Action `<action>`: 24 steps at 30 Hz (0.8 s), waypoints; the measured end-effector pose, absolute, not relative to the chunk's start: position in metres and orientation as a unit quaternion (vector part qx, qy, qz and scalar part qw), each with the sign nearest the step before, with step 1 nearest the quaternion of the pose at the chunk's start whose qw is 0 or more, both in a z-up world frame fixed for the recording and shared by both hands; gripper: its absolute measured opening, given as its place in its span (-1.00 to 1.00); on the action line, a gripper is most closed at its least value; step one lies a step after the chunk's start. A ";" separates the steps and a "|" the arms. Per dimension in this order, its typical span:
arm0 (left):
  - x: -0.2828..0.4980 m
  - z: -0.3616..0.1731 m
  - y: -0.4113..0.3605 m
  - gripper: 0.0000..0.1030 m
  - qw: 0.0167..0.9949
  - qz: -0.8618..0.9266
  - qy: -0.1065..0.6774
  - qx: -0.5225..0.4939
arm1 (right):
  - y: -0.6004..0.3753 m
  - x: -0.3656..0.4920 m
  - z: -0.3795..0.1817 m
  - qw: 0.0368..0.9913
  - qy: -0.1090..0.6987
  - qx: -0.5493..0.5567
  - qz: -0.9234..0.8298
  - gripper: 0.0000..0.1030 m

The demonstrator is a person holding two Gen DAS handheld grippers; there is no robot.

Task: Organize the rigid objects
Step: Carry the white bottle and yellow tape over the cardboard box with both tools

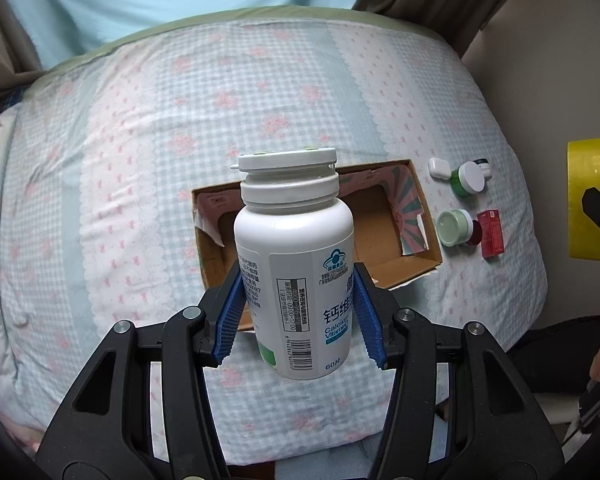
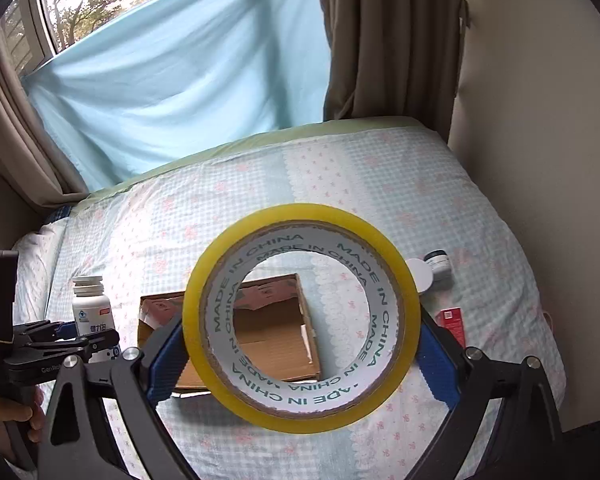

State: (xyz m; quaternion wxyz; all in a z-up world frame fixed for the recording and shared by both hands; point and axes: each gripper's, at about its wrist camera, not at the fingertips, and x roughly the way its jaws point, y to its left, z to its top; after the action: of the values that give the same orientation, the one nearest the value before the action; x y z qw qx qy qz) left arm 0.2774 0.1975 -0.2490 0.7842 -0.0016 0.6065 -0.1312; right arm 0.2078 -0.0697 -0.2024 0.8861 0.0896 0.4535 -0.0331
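Note:
A white pill bottle with a flip cap hangs upright in my left gripper, whose blue pads are shut on its sides. It is above the near edge of an open cardboard box lying on the bed. In the right wrist view my right gripper is shut on a yellow tape roll, held on its outer rim. Through the roll's hole I see the cardboard box. The pill bottle and the left gripper show at the left, above the bed.
Right of the box lie a white earbud case, two green-and-white jars and a red box. The checked quilt covers the bed. A wall borders its right side, curtains hang behind.

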 end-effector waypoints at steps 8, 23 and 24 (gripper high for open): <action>0.308 -0.292 0.208 -0.08 0.761 -0.115 0.639 -0.003 | -0.016 0.247 -0.248 0.876 0.478 0.049 0.042 0.87; 0.344 -0.447 0.173 -0.08 0.659 -0.112 0.740 0.068 | 0.037 0.291 -0.419 0.778 0.592 -0.131 0.165 0.87; 0.345 -0.455 0.171 -0.08 0.653 -0.112 0.746 0.074 | 0.040 0.293 -0.428 0.770 0.598 -0.140 0.174 0.87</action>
State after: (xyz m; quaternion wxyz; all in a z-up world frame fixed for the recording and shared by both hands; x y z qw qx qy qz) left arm 0.3454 0.1710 -0.4555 0.6527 0.0736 0.7457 -0.1116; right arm 0.2934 0.0405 -0.4275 0.7698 -0.1398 0.5980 0.1741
